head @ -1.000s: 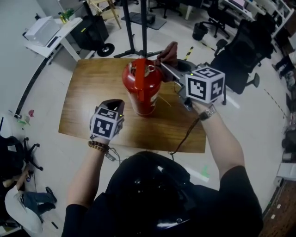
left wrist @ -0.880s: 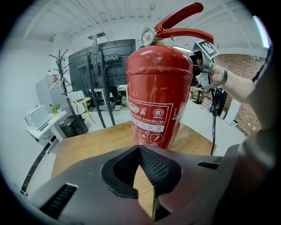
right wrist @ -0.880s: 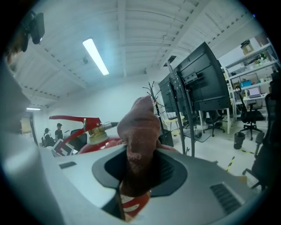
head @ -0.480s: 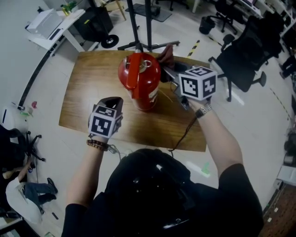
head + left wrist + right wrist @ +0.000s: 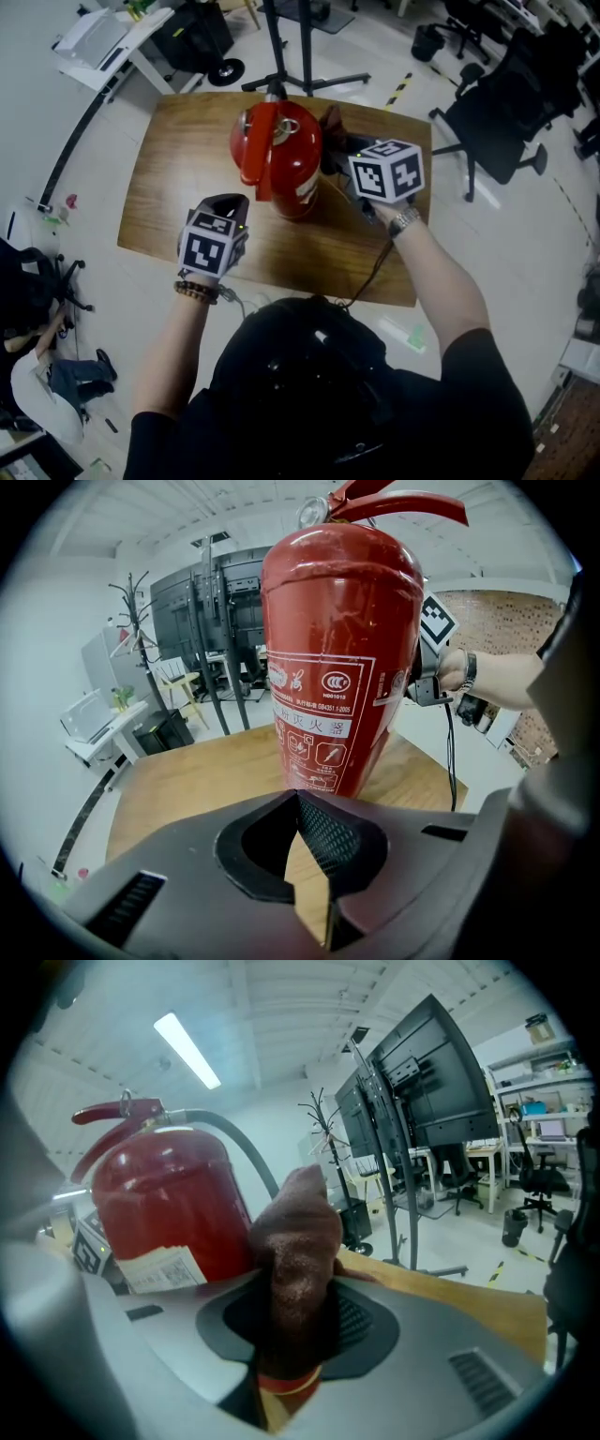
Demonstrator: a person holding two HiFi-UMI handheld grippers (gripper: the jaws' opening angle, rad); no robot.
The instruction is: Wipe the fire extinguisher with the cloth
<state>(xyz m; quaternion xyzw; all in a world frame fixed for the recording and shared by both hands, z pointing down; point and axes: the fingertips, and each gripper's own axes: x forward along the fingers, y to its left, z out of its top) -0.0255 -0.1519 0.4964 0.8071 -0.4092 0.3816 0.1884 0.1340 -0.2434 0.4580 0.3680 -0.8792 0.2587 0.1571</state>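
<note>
The extinguisher (image 5: 279, 159) stands upright near the middle of the table (image 5: 173, 197). From the head view its own body hides its base. In the left gripper view the frame edge cuts off the top of its lever.

The left gripper (image 5: 298, 803) is clenched on nothing. Its tips meet just short of the labelled red wall, and bare table shows through the slit below them.

The right gripper (image 5: 298, 1330) grasps the cloth (image 5: 298, 1232), a brown wad that stands up between the jaws and covers most of both pads. A red and yellow strip at its lower end is hard to make out.

In the head view the cube (image 5: 386, 171) hides this gripper's jaws, and only a dark scrap of cloth shows beside the extinguisher. Whether cloth and cylinder touch cannot be told, since the wad blocks that spot. The hose (image 5: 234, 1143) curves down behind the cloth, which hides its end.
</note>
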